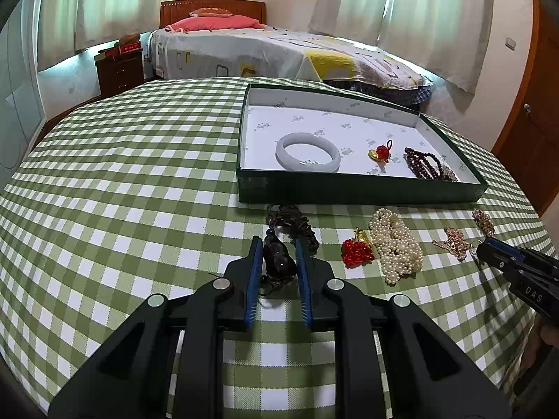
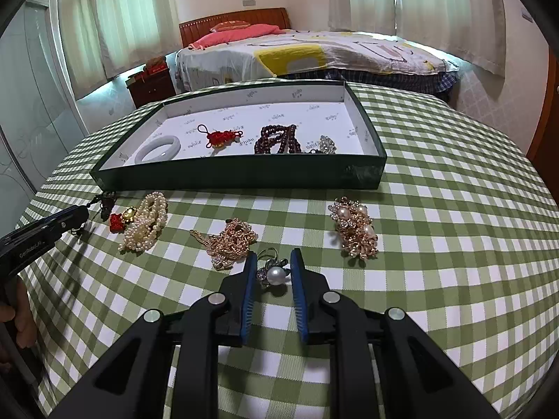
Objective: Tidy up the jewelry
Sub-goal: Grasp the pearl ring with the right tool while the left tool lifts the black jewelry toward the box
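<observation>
Green-checked tablecloth (image 1: 122, 174) fills both views, where the left gripper (image 1: 279, 244), jaws apart, straddles a dark carved pendant (image 1: 277, 262) at lower centre, and the right gripper (image 2: 274, 255), also apart, brackets a pearl ring (image 2: 274, 274); both should close gently before lifting toward the green tray (image 2: 244, 174).

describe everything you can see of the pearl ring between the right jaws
The pearl ring carries one round, glossy white pearl set among small silvery, blue-grey petals or stones, with a thin metal band showing behind it. It lies on the green checked tablecloth, between the open jaws of the right gripper; neither pad visibly touches it.
</observation>
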The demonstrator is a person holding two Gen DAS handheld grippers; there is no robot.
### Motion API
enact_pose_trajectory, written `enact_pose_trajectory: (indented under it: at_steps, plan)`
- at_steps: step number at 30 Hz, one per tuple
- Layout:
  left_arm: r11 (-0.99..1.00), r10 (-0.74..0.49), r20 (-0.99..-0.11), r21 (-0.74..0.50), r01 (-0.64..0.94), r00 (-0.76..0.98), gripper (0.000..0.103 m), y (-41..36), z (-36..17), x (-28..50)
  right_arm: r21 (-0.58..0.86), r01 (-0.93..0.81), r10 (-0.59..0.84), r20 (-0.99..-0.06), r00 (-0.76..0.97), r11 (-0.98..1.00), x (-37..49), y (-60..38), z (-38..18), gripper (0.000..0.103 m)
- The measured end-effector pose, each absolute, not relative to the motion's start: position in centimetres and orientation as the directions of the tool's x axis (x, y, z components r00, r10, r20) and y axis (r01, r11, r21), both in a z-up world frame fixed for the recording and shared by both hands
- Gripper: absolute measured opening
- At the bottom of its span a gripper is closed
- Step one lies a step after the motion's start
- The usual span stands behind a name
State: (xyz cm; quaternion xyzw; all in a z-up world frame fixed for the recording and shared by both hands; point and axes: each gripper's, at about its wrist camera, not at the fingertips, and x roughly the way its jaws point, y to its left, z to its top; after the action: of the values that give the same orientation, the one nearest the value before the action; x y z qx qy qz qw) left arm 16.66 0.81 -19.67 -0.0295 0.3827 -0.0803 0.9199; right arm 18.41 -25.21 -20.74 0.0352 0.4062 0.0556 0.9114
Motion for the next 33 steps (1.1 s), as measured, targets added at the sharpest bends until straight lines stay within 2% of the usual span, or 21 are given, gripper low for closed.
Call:
enact_pose_trajectory:
  at_steps: [18,33]
  plan:
    - [0.981,-0.191,-0.655,-0.114,0.154,0.731,0.019,0.4,-17.0,15.5,0.115,-0.085,0.141,-0.686,0.714,0.99,17.4,-24.8,-17.8,0.02]
    - [0.967,-0.255,-0.558,-0.144,0.211,0.789,0.019,-1.1,-11.7,16.0,0.123,-0.108,0.161,-0.61,0.776,0.987,18.7,-24.7,-13.8,0.02]
